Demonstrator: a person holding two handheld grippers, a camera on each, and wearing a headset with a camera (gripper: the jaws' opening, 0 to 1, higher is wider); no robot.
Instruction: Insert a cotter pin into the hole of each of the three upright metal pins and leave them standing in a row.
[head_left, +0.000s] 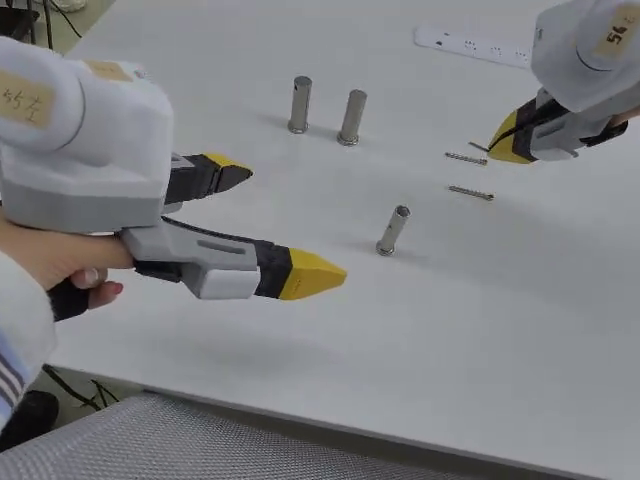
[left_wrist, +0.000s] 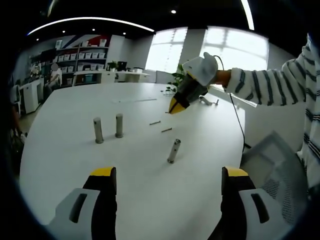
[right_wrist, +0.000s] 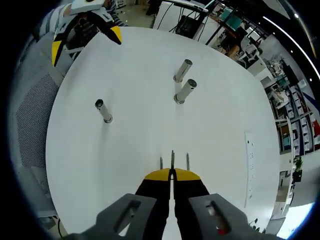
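Three metal pins stand on the white table: two close together at the back and one alone, nearer and leaning a little. Two cotter pins lie flat to the right of them. My right gripper hovers just beyond those two, shut on a third cotter pin that sticks out of its tips. My left gripper hangs over the near left of the table, open and holding nothing, with the lone pin ahead of it.
A white power strip lies at the far edge of the table. The table's near edge runs below my left gripper, with a grey mesh chair beneath it. Shelves and desks stand far behind.
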